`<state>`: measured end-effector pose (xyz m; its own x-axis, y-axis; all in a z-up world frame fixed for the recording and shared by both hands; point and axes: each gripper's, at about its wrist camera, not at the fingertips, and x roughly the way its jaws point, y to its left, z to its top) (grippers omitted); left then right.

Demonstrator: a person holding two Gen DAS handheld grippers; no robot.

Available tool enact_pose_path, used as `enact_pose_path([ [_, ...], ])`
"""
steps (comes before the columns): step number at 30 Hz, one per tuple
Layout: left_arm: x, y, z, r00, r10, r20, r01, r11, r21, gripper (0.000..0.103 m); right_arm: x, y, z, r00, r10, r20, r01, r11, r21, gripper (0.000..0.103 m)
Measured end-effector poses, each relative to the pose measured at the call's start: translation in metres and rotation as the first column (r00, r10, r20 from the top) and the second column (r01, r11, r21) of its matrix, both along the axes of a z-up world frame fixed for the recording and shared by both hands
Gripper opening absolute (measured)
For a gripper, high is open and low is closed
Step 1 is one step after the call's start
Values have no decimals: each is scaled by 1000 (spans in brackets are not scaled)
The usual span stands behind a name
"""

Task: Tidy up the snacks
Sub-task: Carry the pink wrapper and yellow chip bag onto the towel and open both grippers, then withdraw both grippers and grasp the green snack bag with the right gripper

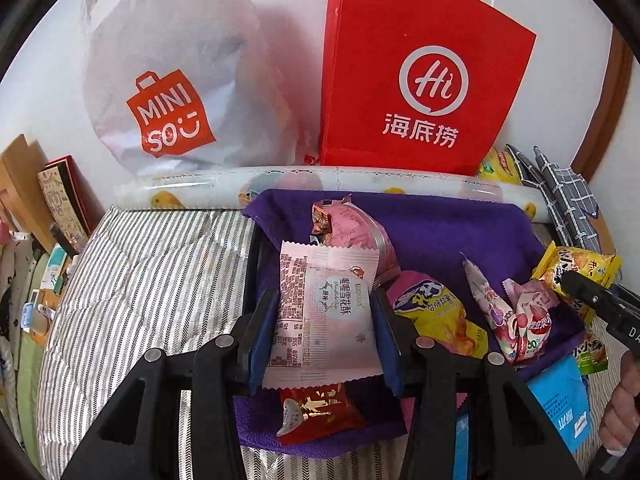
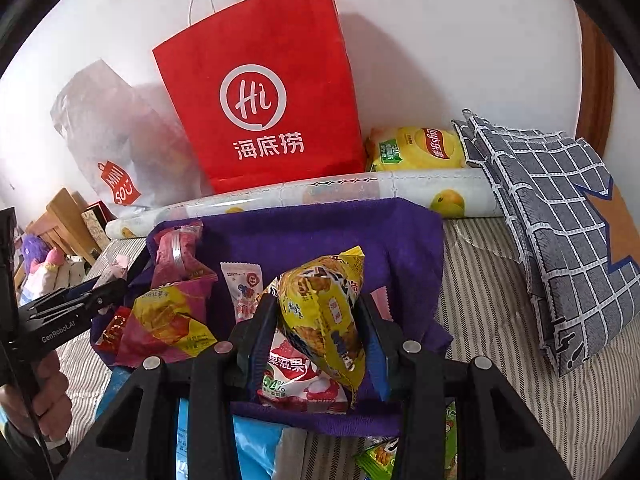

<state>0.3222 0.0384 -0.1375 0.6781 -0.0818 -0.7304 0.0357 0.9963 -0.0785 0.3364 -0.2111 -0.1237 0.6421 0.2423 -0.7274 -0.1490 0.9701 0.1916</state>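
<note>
My left gripper (image 1: 325,326) is shut on a pale pink snack packet (image 1: 320,316) and holds it above the purple cloth (image 1: 452,224). My right gripper (image 2: 320,340) is shut on a yellow snack packet (image 2: 324,316), lifted over the same purple cloth (image 2: 320,232). Several loose snacks lie on the cloth: a pink round pack (image 1: 352,228), a purple-yellow chip pack (image 1: 436,312), a red-and-white fruit pack (image 1: 524,324) and a red packet (image 1: 320,412). The right gripper's body shows at the right edge of the left wrist view (image 1: 600,304).
A red paper bag (image 1: 420,76) and a white Miniso plastic bag (image 1: 168,80) stand against the wall behind a rolled mat (image 1: 320,184). A yellow chip bag (image 2: 420,148) and checked cloth (image 2: 560,216) lie to the right. Blue packs (image 1: 560,396) lie on the striped bedding (image 1: 152,272).
</note>
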Motion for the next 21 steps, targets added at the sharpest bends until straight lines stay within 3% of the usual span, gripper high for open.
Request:
enact_pose_path([
  [5, 1, -4, -5, 1000, -5, -13, 5, 1000, 9, 46, 2, 3, -6, 1000, 23, -16, -24, 999, -34, 42],
  [7, 0, -5, -3, 1000, -12, -3, 12, 1000, 7, 46, -1, 2, -2, 999, 35, 2, -35, 999, -22, 55],
  [9, -2, -6, 0, 1000, -12, 12, 12, 1000, 6, 49, -6, -1, 6, 998, 32, 44, -32, 999, -13, 60],
  [11, -4, -5, 2, 1000, -2, 25, 2, 1000, 4, 65, -14, -6, 17, 996, 6, 86, -4, 1000, -20, 60],
  [15, -5, -3, 5, 999, 3, 35, -2, 1000, -5, 65, -29, -25, 35, 991, -56, 119, 56, 998, -2, 60],
  [21, -12, -4, 14, 999, -21, 50, 23, 998, -50, 65, -57, -54, 32, 987, -139, 82, 147, 985, -95, 60],
])
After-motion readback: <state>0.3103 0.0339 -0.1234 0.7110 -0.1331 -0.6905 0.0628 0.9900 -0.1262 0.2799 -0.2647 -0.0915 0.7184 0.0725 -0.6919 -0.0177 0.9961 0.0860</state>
